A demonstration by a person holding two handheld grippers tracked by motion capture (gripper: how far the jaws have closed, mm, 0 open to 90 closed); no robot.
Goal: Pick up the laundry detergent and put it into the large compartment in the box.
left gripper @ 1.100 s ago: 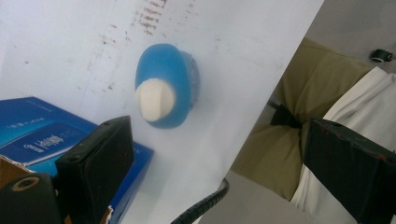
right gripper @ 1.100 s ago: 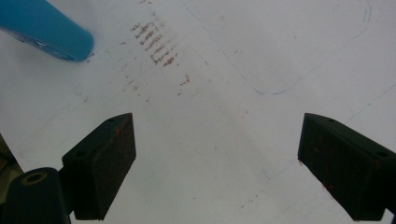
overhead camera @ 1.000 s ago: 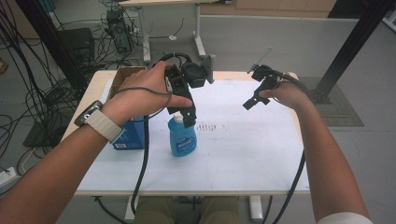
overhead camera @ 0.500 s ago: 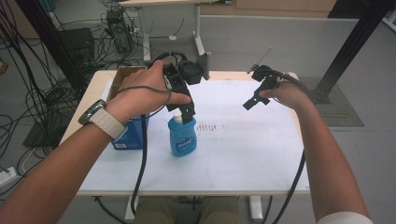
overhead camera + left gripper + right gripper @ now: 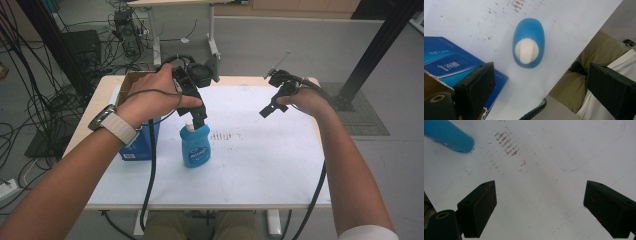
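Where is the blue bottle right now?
In the high view the blue bottle stands upright on the white table, left of centre, just right of the blue box, directly below the open left gripper.

You're working in a lab: cable bundles [image 5: 30, 100] and electronics [image 5: 127, 37] cover the grey floor [image 5: 300, 45] beyond your left gripper [image 5: 199, 116].

Bare table [image 5: 280, 160] lies open under my right gripper [image 5: 272, 105], while my left gripper [image 5: 197, 117] has the blue bottle [image 5: 195, 145] below and the blue box [image 5: 142, 142] crowding its near side.
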